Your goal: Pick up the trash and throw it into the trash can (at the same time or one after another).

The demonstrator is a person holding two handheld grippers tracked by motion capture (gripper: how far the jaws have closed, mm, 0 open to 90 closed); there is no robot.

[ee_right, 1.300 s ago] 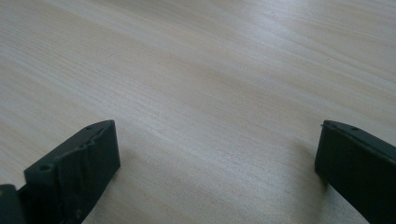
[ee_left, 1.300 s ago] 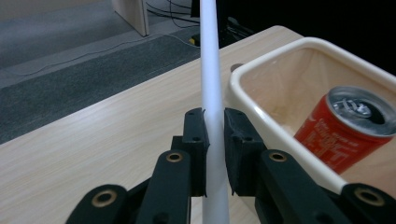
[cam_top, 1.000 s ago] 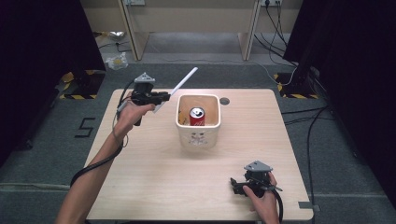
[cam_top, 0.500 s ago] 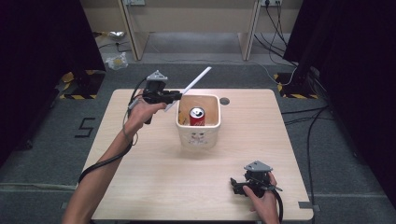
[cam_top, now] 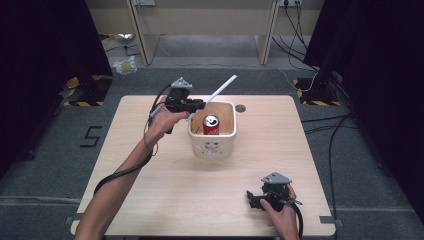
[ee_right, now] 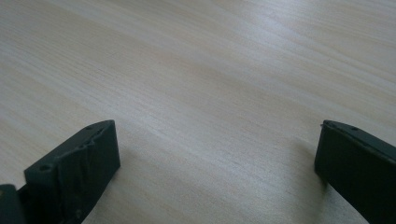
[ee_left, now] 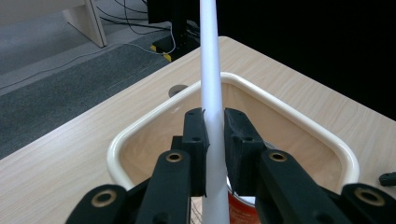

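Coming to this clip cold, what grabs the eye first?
The long white stick, clamped in the left gripper and slanting up over the cream tub at mid-table. Next, the red can upright inside that tub. The right gripper rests open at the near right.

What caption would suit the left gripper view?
Left gripper clamps a white stick above a cream tub holding a red can.

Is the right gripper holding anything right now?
No, in the right gripper view the right gripper has its jaws spread wide over the bare wooden table, nothing between them.
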